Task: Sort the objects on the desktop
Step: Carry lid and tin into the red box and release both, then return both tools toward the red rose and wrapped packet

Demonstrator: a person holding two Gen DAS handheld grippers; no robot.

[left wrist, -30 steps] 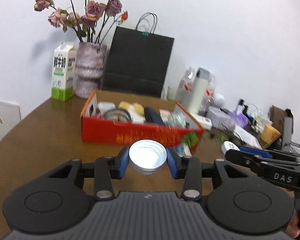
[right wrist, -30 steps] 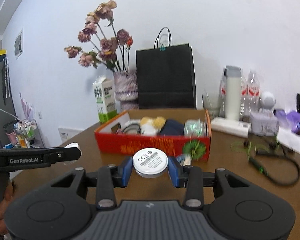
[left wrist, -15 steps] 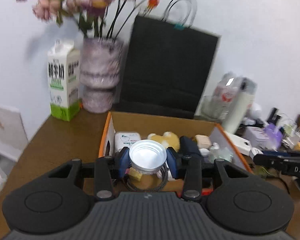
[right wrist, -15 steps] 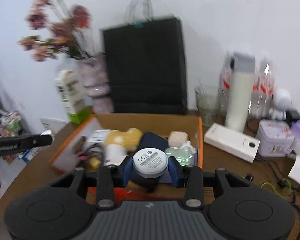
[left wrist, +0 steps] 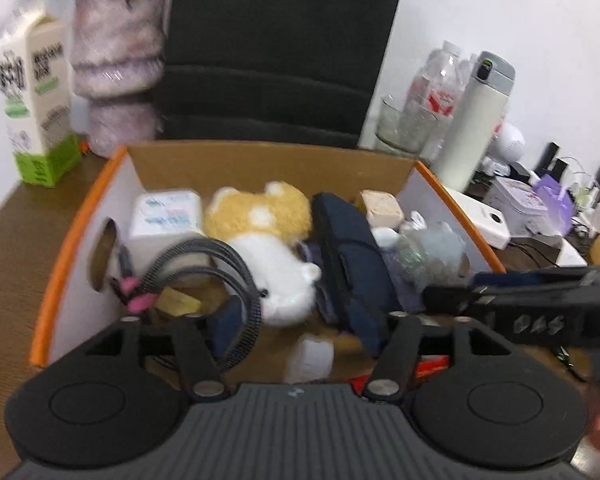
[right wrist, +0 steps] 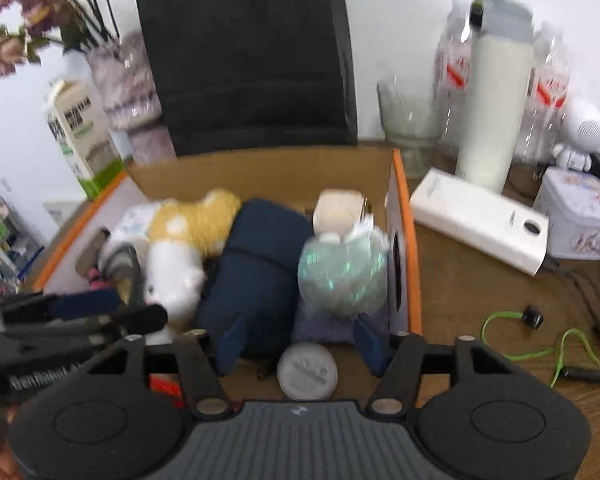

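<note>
The cardboard box (left wrist: 448,190) fills the middle of both views, packed with a plush toy (left wrist: 268,240) and a dark pouch (right wrist: 256,264). Both grippers are opening over it. A white lid (left wrist: 310,356) lies loose between the left gripper (left wrist: 304,322) fingers; a white disc (right wrist: 307,368) lies loose between the right gripper (right wrist: 300,340) fingers.

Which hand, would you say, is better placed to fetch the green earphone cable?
Right, probably: the cable lies on the table just right of the right gripper; the left gripper is farther left. Both are opening their jaws, a white item loose between each.
</note>
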